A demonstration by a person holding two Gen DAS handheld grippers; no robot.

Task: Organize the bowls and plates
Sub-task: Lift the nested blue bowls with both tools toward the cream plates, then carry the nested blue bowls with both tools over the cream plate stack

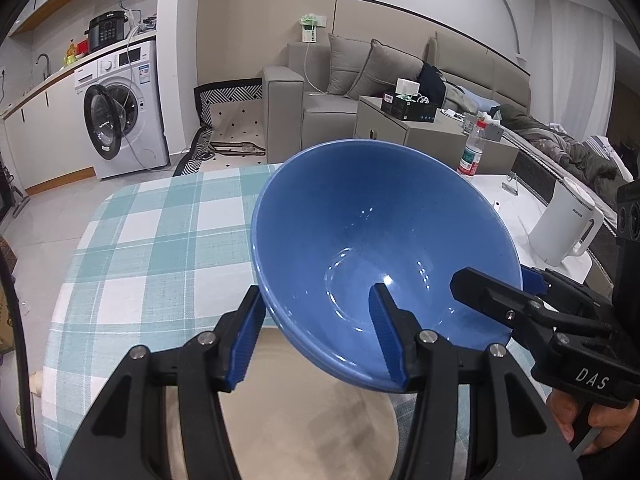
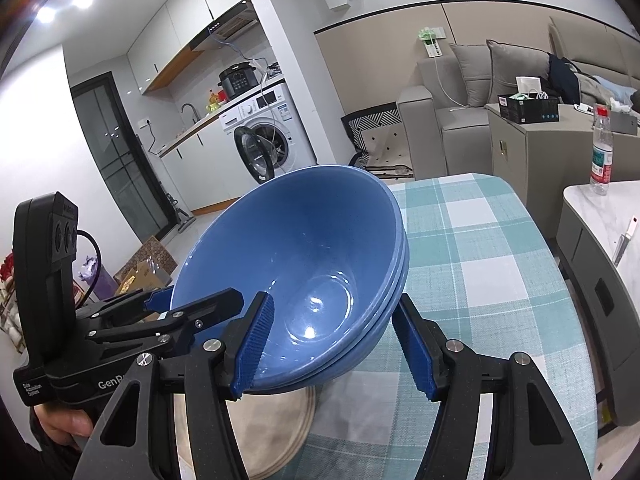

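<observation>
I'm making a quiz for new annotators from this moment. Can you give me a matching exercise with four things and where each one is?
Things:
1. stack of blue ceramic bowls
2. round beige plate
3. white electric kettle
4. clear plastic water bottle with a red cap

Places:
A. flat on the teal checked tablecloth, below the bowls
B. standing on the white marble counter, near its far end
C. gripped at its rim by the left gripper and the right gripper
D. on the white marble counter, nearer the camera

Pairs: 1-C, 2-A, 3-D, 4-B
</observation>
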